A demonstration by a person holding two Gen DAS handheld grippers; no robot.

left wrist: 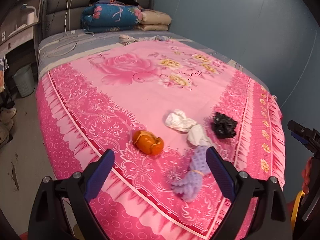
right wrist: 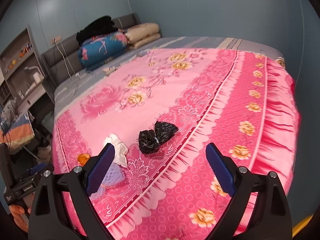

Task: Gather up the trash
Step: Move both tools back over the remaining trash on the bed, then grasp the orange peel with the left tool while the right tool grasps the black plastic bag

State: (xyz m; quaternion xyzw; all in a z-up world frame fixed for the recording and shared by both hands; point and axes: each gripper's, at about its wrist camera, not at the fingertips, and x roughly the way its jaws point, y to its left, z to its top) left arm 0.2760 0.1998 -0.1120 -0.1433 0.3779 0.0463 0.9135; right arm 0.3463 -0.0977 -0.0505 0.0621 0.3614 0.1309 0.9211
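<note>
Spread over the bed: a smooth pink bedspread [left wrist: 140, 100] with big printed roses and lacy swirls. Near its close edge, four bits of trash: a round, shiny orange peel [left wrist: 148, 142] curled like a cup; beside it a soft, crumpled white tissue [left wrist: 185, 125]; further right a crinkly black plastic bag [left wrist: 224, 127], tied in the middle like a bow; closest, a bumpy purple foam net [left wrist: 191, 177], just touching the tissue. Above the peel and net, the left gripper [left wrist: 161, 172], ribbed blue pads spread wide, nothing held. Over the bedspread near the bag, the right gripper [right wrist: 160, 170], wide apart too, nothing inside
</note>
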